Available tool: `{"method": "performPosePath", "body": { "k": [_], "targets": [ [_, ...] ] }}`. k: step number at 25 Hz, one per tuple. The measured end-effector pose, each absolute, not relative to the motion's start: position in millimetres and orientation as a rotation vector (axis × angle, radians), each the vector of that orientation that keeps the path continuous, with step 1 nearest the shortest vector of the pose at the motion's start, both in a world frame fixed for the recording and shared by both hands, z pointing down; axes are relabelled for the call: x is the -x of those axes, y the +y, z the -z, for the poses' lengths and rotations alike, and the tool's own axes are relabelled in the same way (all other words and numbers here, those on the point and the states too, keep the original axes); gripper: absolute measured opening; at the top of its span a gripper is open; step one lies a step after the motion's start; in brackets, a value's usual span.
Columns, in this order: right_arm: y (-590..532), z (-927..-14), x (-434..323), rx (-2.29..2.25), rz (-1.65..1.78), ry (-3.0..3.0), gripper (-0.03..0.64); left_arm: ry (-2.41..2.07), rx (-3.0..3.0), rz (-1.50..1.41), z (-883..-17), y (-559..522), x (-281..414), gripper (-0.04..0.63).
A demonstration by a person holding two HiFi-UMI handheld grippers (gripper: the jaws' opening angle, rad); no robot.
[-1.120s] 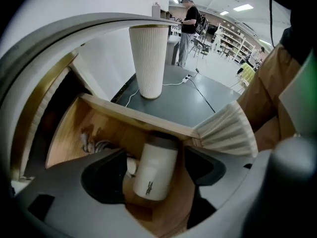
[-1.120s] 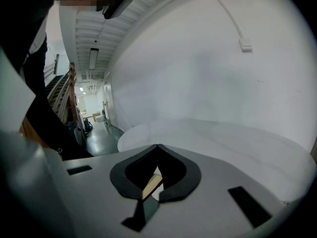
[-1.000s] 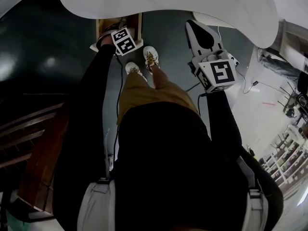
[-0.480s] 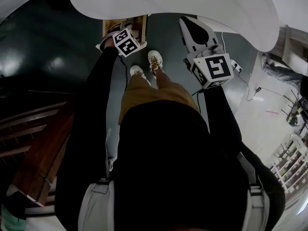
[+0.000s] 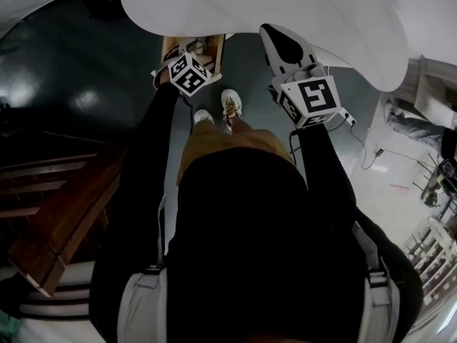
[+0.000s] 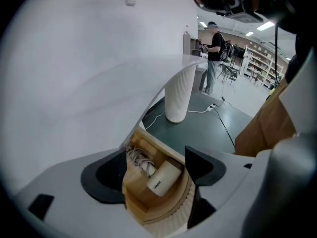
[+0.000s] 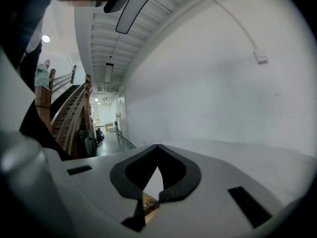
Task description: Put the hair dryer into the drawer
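Note:
A wooden drawer [image 6: 148,207] stands open under the white table top [image 5: 271,6]. Inside it lies the white hair dryer [image 6: 162,178], with its coiled cord [image 6: 138,157] behind it. My left gripper [image 6: 154,155] is open just above the drawer and touches nothing; in the head view it [image 5: 187,63] hangs over the drawer [image 5: 203,47]. My right gripper [image 5: 270,31] is to the right at the table's edge. Its jaws are shut with nothing between them [image 7: 157,147]. A sliver of the drawer [image 7: 148,203] shows below them.
The table's white ribbed pedestal [image 6: 179,95] stands beyond the drawer, with a cable and power strip [image 6: 214,105] on the dark floor. My feet [image 5: 228,106] are below the drawer. A wooden staircase [image 5: 64,213] rises on the left. A person [image 6: 214,48] stands far off.
The head view has swung, so the drawer and both grippers sit further right and nearer each other. The right gripper has moved up and left towards the table's edge.

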State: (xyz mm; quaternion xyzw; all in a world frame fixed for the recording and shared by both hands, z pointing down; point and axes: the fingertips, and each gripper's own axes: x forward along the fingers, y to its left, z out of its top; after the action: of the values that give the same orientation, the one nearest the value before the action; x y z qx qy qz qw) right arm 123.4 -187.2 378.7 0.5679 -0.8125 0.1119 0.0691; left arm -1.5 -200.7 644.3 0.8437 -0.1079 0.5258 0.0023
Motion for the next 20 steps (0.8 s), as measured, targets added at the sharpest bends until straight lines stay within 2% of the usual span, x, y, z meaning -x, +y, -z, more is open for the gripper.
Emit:
{"method": "performPosePath", "body": {
  "k": [20],
  "targets": [
    [-249,-340,-87,-1.637,-0.168,-2.544,0.026,-0.952,-2.717,-0.917,-482,-242,13,0.374]
  ]
}}
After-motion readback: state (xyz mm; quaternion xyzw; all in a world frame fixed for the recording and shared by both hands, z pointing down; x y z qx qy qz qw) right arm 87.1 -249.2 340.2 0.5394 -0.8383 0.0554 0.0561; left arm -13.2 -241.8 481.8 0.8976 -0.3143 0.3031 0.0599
